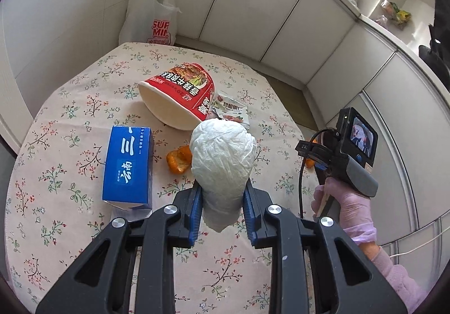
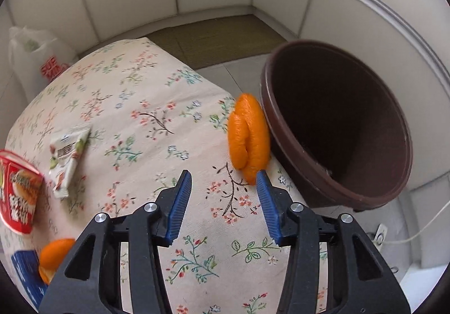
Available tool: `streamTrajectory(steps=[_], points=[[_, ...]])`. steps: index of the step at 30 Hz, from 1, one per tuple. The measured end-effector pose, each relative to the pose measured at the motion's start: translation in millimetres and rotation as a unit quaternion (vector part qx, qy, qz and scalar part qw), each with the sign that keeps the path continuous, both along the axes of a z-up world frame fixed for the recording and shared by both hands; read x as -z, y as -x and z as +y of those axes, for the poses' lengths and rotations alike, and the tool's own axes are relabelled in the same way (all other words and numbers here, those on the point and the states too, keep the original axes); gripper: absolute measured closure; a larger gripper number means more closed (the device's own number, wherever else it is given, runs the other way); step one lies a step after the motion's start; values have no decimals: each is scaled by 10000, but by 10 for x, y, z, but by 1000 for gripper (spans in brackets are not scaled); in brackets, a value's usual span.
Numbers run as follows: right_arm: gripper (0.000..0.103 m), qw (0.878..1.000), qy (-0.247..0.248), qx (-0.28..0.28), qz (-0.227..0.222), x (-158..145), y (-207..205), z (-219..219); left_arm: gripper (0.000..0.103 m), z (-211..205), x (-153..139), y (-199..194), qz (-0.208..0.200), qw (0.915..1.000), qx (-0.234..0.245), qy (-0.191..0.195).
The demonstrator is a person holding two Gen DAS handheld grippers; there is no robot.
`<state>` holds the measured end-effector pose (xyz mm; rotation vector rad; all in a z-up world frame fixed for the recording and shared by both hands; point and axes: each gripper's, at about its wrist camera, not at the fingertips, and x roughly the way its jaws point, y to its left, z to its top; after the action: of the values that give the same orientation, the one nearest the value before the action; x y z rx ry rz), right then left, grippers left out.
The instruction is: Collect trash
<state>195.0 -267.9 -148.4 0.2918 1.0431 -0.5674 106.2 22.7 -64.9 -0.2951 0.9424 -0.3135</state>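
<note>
- While clamped in the left tool (image 1: 222, 197), the crumpled paper wad (image 1: 223, 156) is kept clear above the tabletop (image 1: 84, 94), likely for carrying to the brown bin (image 2: 337, 122).
- Right tool (image 2: 224, 182) is held apart beside the orange peel (image 2: 247, 134) at the tabletop edge, touching the bin's rim.

White panelled walls (image 1: 253, 4), floral tablecloth (image 2: 135, 106).

On the counter (image 1: 84, 94): noodle cup (image 1: 180, 97) tipped over at the back, snack packet (image 1: 232, 110) right beside it, box (image 1: 128, 166) front left, peel piece (image 1: 178, 159) just right of it. Another peel (image 2: 247, 134) sits at the counter's edge, against the bin (image 2: 337, 128).
</note>
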Motion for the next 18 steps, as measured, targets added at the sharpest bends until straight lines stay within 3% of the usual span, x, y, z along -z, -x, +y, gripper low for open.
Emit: streamTrajectory(steps=[3,7,9,14,18], points=[[57,9997,-226,100,87,133,-59,-61,76,41,4,3,20,10000,-32,31],[56,9992,-116,385,-20,162,-65,-149,76,96,14,-4,63,9999,-76,69],[48,9991,-163,388,51,212,-87,-138,76,101,43,-21,158,9998,-43,137],[49,9992,-116,370,-139,169,-55,-28,76,69,90,-72,291,9994,3,200],[38,9979,126,555,-320,66,80,22,76,41,99,-109,304,9993,33,234]])
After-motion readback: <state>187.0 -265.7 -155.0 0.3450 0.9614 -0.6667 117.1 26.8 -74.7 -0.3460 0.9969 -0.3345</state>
